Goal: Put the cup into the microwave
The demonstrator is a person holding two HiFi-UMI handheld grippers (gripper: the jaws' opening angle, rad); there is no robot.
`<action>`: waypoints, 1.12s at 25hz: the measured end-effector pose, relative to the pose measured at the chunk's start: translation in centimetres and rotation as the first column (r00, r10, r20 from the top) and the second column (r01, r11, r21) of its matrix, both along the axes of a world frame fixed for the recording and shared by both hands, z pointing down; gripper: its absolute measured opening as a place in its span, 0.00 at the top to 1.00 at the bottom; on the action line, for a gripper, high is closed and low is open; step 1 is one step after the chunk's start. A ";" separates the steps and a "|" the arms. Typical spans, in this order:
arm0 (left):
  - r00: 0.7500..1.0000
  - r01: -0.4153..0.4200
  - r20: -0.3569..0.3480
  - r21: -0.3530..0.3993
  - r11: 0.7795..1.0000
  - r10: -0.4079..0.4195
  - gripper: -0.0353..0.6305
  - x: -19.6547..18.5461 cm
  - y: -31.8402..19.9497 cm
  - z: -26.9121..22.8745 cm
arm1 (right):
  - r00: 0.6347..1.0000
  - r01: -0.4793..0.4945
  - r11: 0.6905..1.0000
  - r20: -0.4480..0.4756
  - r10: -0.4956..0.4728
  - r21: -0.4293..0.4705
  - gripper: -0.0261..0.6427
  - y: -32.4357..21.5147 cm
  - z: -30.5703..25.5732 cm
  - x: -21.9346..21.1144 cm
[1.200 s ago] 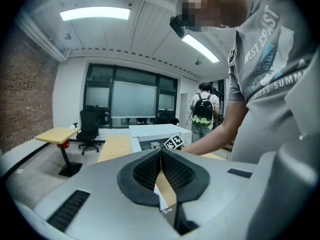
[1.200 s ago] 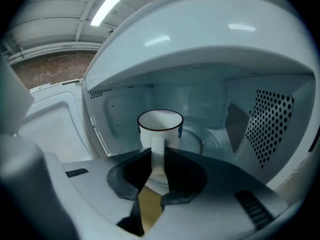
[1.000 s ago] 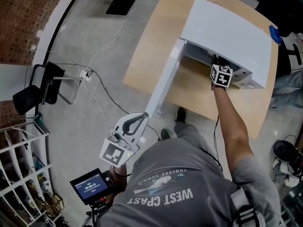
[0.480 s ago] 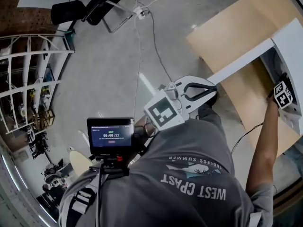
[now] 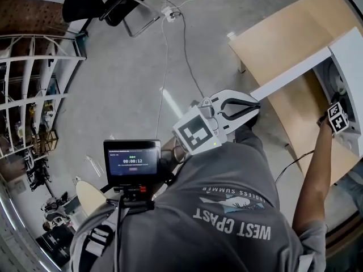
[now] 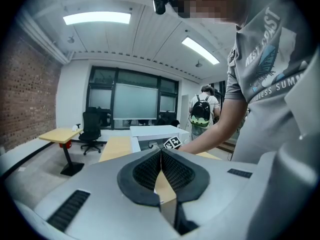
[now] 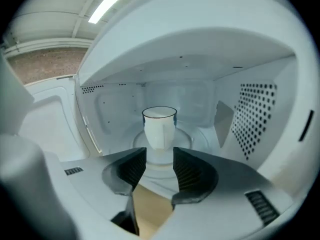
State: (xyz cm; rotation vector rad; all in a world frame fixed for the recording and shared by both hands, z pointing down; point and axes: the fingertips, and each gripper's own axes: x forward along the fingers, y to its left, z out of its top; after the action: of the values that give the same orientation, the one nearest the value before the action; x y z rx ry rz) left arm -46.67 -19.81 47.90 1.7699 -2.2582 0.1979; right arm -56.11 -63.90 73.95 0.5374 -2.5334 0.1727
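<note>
Now right claw (image 7: 160, 152) opening, cup (image 7: 159, 126) just beyond; left claw (image 6: 161, 152) pressed together (shirt (image 5: 232, 228): "WEST COAST").

The cup (image 7: 159, 129) is standing upright on the turntable (image 7: 187, 136) inside the microwave (image 5: 354, 61) (its door (image 7: 47, 119) is hanging open at the left). The microwave is sitting on the table (image 5: 283, 44).
</note>
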 end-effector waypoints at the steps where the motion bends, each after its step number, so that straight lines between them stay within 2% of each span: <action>1: 1.000 -0.004 0.005 0.005 1.000 0.004 0.91 0.2 0.1 0.0 | 1.000 -0.006 1.000 0.002 0.006 -0.011 0.72 0.2 0.2 0.5; 8: 0.997 -0.051 0.061 0.025 0.998 0.050 0.91 2.3 1.4 1.1 | 0.998 0.017 0.999 0.056 -0.015 -0.031 0.72 4.2 -0.1 5.0; 11: 0.991 -0.092 0.102 0.061 0.994 0.086 0.91 5.7 4.4 -1.1 | 0.990 0.028 0.999 0.141 -0.022 -0.037 0.73 8.1 -4.7 10.0; 14: 0.986 -0.125 0.120 0.109 0.986 0.111 0.91 8.6 6.3 -3.2 | 0.970 0.060 0.996 0.238 -0.044 -0.061 0.90 11.6 -9.7 14.1; 17: 0.991 -0.119 0.084 0.147 0.982 0.108 0.91 10.2 6.7 -3.2 | 0.952 0.117 0.990 0.292 -0.089 -0.079 0.93 14.3 -12.9 16.4; 21: 0.981 -0.181 0.096 0.160 0.970 0.167 0.91 13.4 7.2 -3.3 | 0.925 0.175 0.985 0.345 -0.160 -0.013 0.93 17.5 -18.5 20.7; 28: 0.950 -0.309 0.104 0.164 0.937 0.296 0.91 18.1 7.1 -3.0 | 0.879 0.243 0.953 0.375 -0.295 0.181 0.93 23.3 -27.6 28.7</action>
State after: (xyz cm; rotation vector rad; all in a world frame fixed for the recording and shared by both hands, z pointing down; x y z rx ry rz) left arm -28.57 -12.68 44.94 2.2393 -2.0979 0.1279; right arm -27.38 -40.58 46.33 0.2004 -3.0025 0.0131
